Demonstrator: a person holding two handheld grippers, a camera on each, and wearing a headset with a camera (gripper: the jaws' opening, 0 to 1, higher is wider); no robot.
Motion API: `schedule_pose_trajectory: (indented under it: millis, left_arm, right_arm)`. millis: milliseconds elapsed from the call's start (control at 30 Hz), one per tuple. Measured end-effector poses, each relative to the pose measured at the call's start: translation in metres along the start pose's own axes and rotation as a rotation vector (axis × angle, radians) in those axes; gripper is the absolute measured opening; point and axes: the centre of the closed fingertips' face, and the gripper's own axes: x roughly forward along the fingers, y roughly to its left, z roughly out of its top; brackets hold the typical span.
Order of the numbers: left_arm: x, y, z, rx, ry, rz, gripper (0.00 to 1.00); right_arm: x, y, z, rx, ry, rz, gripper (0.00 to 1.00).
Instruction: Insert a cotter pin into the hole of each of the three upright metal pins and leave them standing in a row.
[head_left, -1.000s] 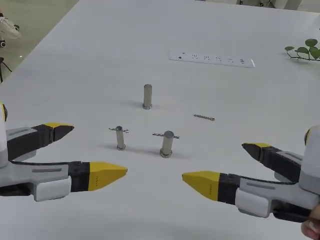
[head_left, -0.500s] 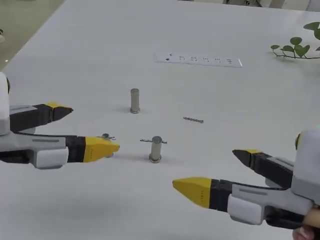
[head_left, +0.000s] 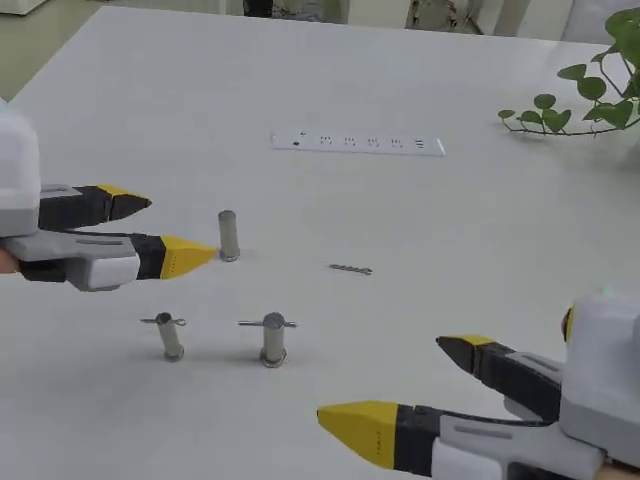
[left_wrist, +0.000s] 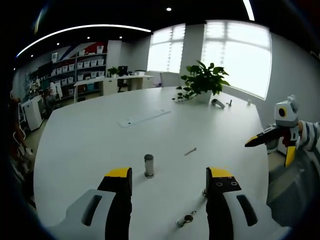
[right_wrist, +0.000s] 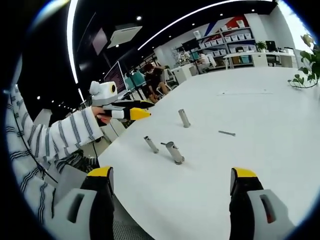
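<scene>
Bare metal pin (head_left: 228, 235) stands upright just beyond the left gripper (head_left: 182, 228) tips, untouched. Loose cotter pin (head_left: 351, 269) lies flat on the table (head_left: 480, 230), ahead of the right gripper (head_left: 380, 377). First fitted pin (head_left: 171, 335) and second fitted pin (head_left: 273, 338) stand between the grippers. Both grippers: jaws wide apart, empty.

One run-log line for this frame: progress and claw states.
front-left pin: cotter inserted | front-right pin: cotter inserted | rear pin: bare | loose cotter pin: on table | left claw: open, near rear pin | right claw: open
</scene>
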Motion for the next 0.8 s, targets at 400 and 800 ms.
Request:
schedule_pose_trajectory:
  millis: [400, 800]
  left_arm:
    - [0.045, 0.029, -0.017, -0.028, 0.05, -0.012, 0.31]
    - [0.084, 0.037, -0.03, 0.115, 0.111, -0.043, 0.25]
  right_arm:
    - [0.005, -0.009, -0.006, 0.026, 0.026, -0.01, 0.93]
    - [0.008, -0.014, -0.007, 0.04, 0.036, -0.028, 0.92]
